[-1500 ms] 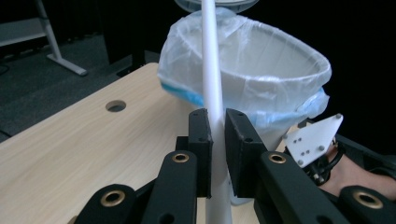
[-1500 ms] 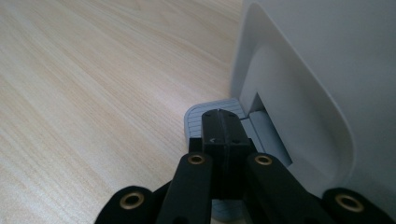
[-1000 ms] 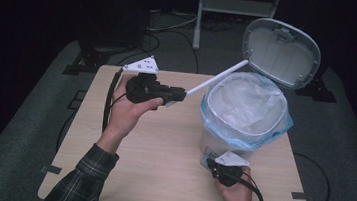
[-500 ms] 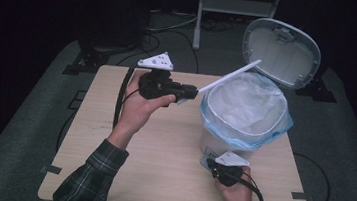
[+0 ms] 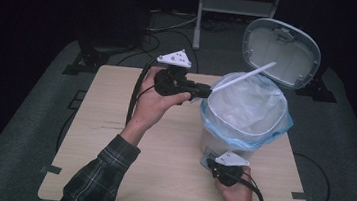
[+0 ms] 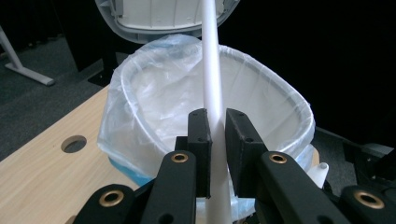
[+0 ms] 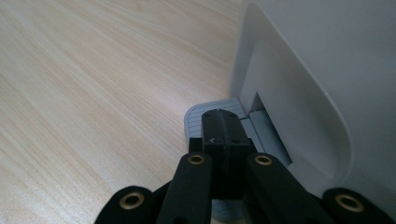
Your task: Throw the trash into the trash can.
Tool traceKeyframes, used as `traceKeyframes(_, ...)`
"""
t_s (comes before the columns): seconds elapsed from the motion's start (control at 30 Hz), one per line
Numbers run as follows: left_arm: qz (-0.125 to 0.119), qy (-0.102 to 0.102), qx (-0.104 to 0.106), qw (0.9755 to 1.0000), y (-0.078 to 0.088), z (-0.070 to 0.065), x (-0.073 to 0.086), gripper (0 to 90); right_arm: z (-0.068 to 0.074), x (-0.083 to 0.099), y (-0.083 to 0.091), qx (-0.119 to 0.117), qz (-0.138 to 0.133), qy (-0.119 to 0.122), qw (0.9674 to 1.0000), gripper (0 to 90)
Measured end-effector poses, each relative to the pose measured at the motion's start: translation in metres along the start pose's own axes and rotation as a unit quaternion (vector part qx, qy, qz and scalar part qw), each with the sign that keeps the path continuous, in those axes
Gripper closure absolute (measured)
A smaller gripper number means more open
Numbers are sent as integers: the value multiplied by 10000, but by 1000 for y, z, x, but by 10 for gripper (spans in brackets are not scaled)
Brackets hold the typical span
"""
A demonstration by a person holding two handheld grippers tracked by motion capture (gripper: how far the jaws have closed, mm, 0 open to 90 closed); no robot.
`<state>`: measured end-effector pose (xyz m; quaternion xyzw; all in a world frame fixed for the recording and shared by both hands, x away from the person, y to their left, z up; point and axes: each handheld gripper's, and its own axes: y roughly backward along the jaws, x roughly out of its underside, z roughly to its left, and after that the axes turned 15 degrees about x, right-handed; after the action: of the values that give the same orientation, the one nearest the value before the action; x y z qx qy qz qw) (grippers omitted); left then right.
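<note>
Left claw (image 6: 215,135) clamped my white stick (image 6: 211,70) over the lined bin (image 5: 245,112); right claw (image 7: 223,133), fully closed, pressed its pedal (image 7: 198,116) on the worktop (image 5: 112,139).

Right tool (image 7: 223,128): black jaws closed together, tips resting on the ribbed grey pedal (image 7: 198,122) at the foot of the pale grey bin (image 7: 322,79). Light wood-grain desk (image 7: 93,79) is seen to the left.

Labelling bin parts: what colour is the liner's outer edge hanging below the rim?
Light blue band on the otherwise clear liner; clearest in the high view.
</note>
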<state>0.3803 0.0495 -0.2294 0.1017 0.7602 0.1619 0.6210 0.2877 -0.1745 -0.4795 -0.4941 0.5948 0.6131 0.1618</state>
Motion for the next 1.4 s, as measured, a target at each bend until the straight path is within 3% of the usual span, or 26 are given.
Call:
traceKeyframes(1.1, 49, -100, -30, 9999, -11, -3, -15, 801, 0, 0, 0, -11, -24, 11, 10000, 899)
traceKeyframes(1.4, 39, -144, -93, 9998, -14, -5, -18, 740, 0, 0, 0, -12, -23, 15, 10000, 899)
